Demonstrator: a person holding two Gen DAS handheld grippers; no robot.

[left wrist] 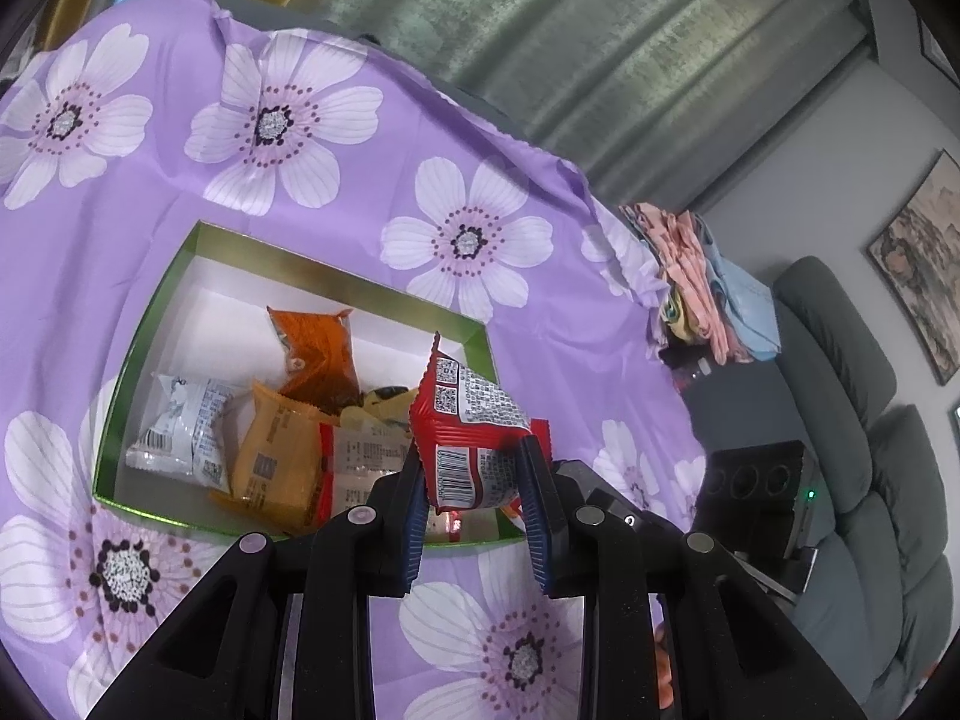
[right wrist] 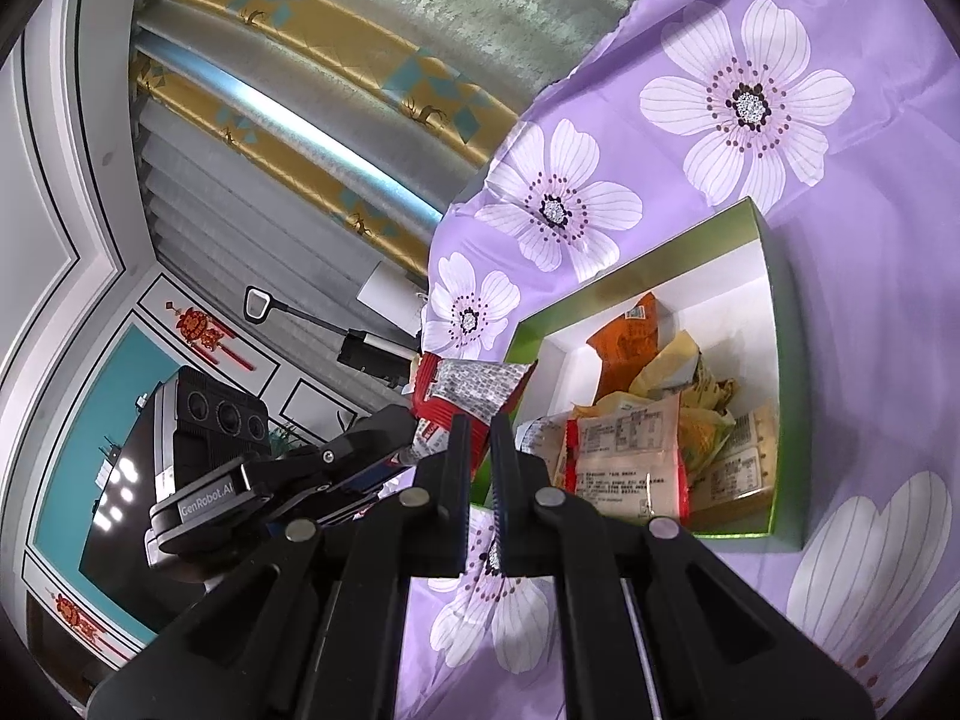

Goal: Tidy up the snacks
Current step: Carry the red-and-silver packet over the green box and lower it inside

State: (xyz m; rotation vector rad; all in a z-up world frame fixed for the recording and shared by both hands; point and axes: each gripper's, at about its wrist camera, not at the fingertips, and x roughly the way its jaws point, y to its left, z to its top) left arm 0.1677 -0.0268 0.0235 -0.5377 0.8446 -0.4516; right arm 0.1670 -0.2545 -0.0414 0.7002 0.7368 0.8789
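Note:
My left gripper [left wrist: 474,468] is shut on a red snack packet [left wrist: 471,420] and holds it above the near right corner of a green box [left wrist: 336,273] with a white inside. The box holds several packets: an orange one [left wrist: 315,354], a white one [left wrist: 183,429] and a yellow-orange one [left wrist: 276,456]. In the right wrist view my right gripper [right wrist: 480,438] is shut and empty, just left of the box [right wrist: 786,360]. The left gripper [right wrist: 360,462] with the red packet [right wrist: 465,393] shows to its left.
The box sits on a purple cloth with white flowers [left wrist: 180,192]. Folded cloths [left wrist: 702,282] lie at the cloth's far right edge. A grey sofa [left wrist: 864,420] stands to the right. A black device [right wrist: 204,450] is at the left in the right wrist view.

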